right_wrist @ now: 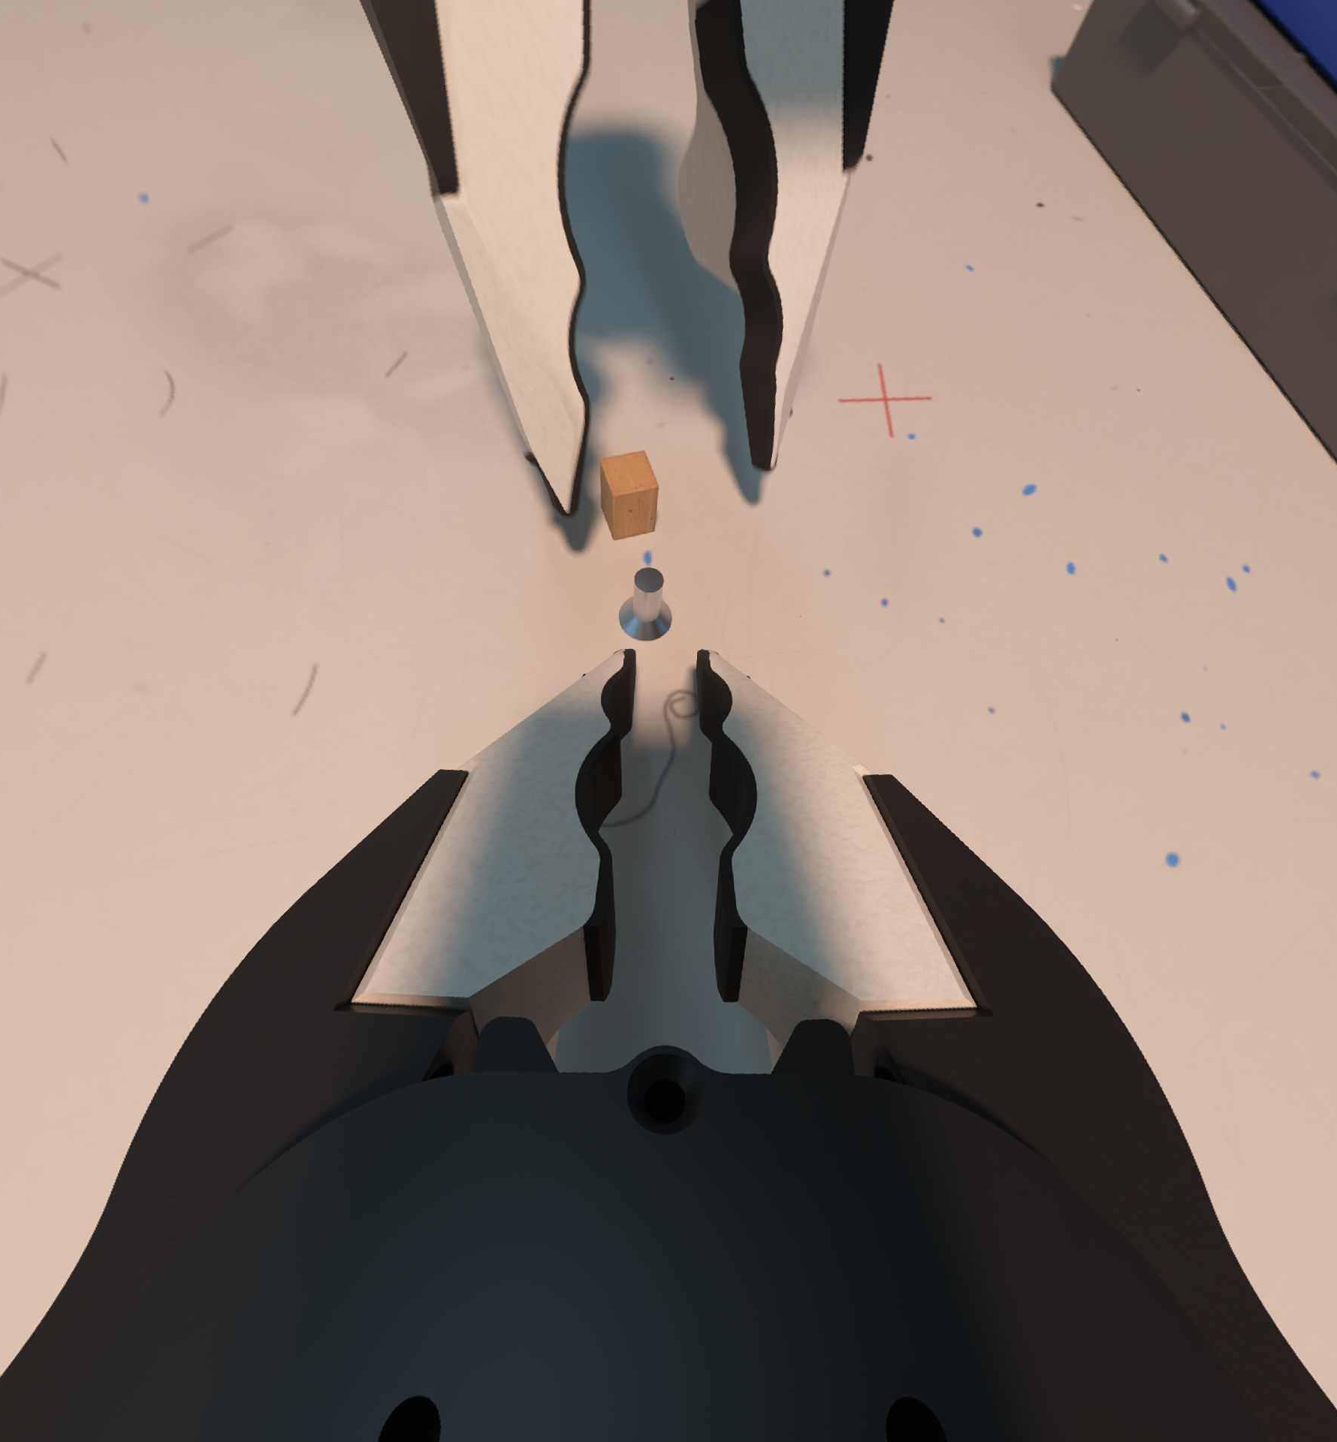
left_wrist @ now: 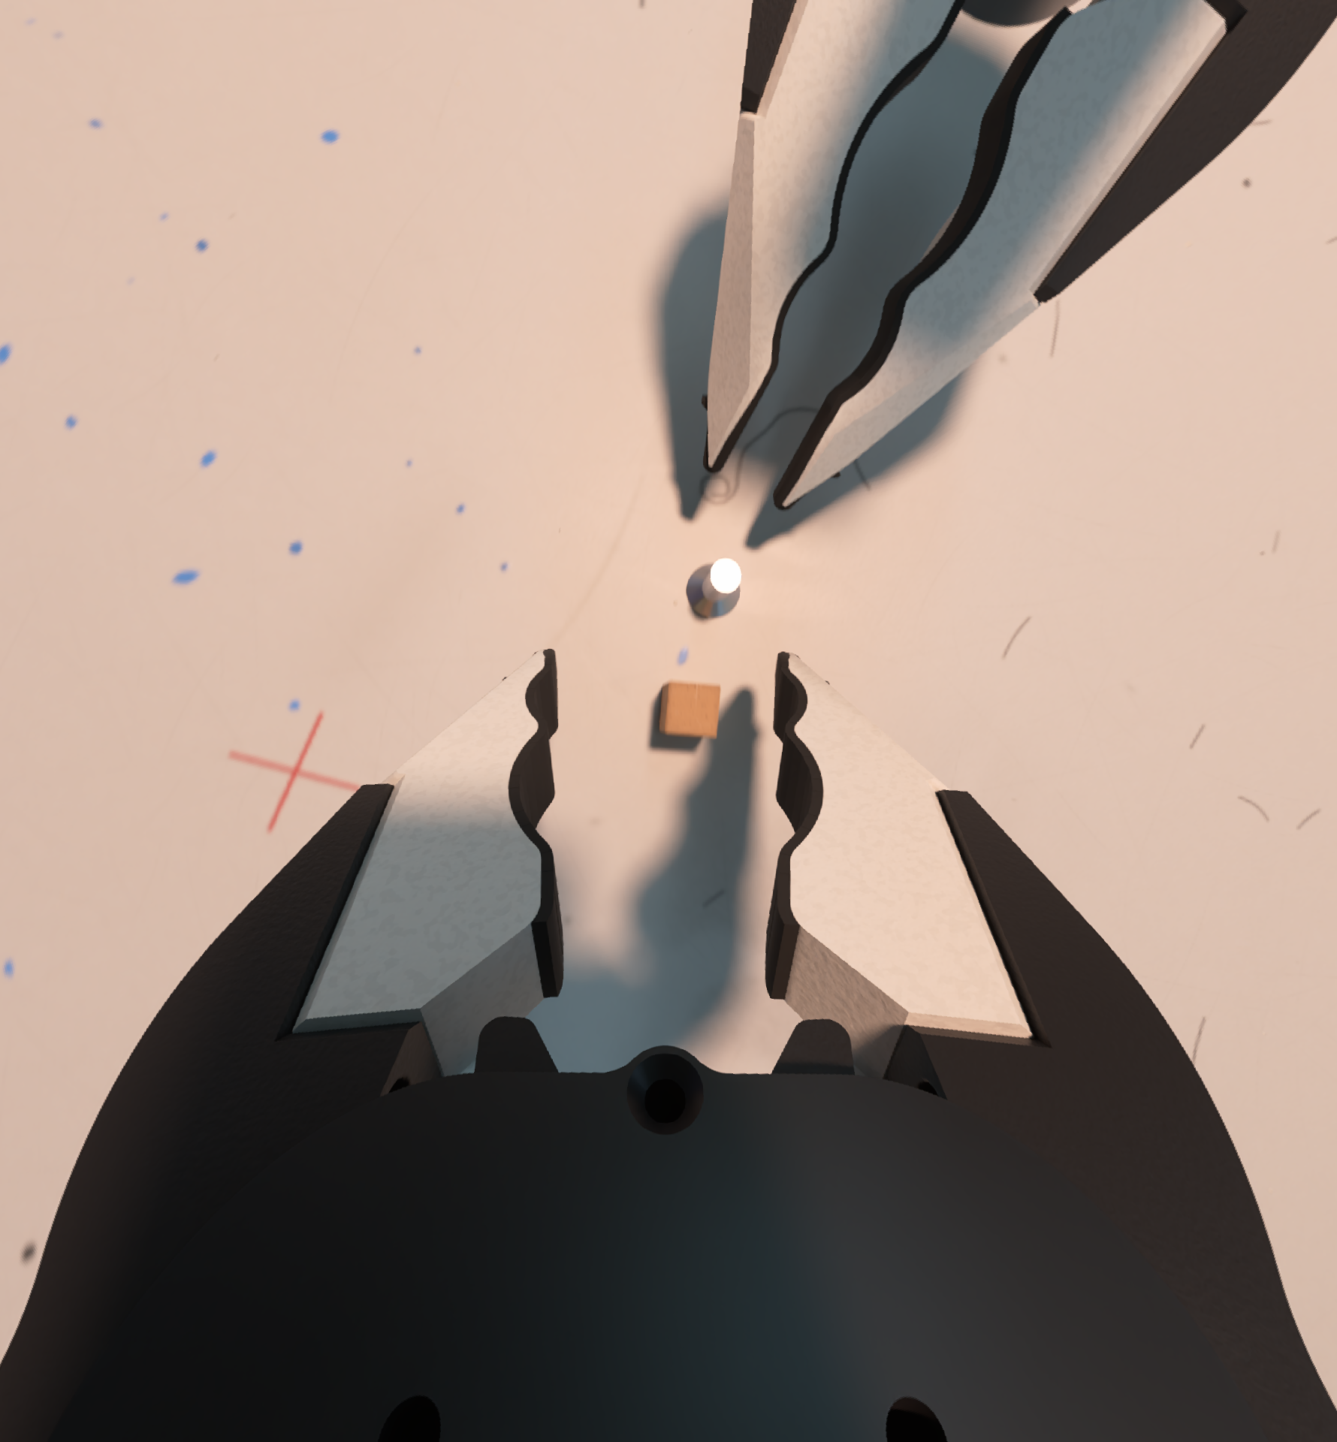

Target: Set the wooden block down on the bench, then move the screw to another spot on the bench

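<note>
A small wooden block (left_wrist: 689,710) stands on the pale bench (left_wrist: 338,468), in the gap just ahead of my left gripper's (left_wrist: 665,655) open fingertips; neither finger touches it. In the right wrist view the block (right_wrist: 629,495) sits close beside one fingertip of the left gripper (right_wrist: 665,485). A shiny metal screw (left_wrist: 714,589) stands head down, shaft up, just past the block. My right gripper (right_wrist: 664,655) is empty, with a narrow gap between its fingers, and its tips are just short of the screw (right_wrist: 646,609). It reaches in from the far side in the left wrist view (left_wrist: 750,482).
A red cross mark (left_wrist: 295,771) is drawn on the bench beside the left gripper, and also shows in the right wrist view (right_wrist: 884,398). Blue paint specks (right_wrist: 1071,568) and pencil scratches dot the bench. A dark grey case (right_wrist: 1235,195) lies at the far right.
</note>
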{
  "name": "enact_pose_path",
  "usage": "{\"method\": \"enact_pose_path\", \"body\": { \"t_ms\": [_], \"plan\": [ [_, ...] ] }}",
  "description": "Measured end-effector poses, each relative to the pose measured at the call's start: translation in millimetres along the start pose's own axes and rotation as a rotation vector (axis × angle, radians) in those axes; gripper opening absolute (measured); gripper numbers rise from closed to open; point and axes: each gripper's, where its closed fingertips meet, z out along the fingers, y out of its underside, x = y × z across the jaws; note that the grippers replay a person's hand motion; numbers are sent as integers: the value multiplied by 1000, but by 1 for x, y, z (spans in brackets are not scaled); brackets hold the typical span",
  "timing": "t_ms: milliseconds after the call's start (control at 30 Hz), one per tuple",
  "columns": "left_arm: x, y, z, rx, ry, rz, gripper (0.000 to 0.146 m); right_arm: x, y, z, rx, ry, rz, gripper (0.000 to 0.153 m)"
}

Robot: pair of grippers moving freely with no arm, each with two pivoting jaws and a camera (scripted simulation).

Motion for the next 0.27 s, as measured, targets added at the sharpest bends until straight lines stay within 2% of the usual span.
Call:
{"method": "enact_pose_path", "body": {
  "t_ms": [133,267],
  "plan": [
    [7,14,-6,11,-60,-20,63,3,6,6,-55,-11,-85,17],
    [4,23,-1,10,-93,-28,66,5,0,8,-47,-60,-111,17]
  ]
}}
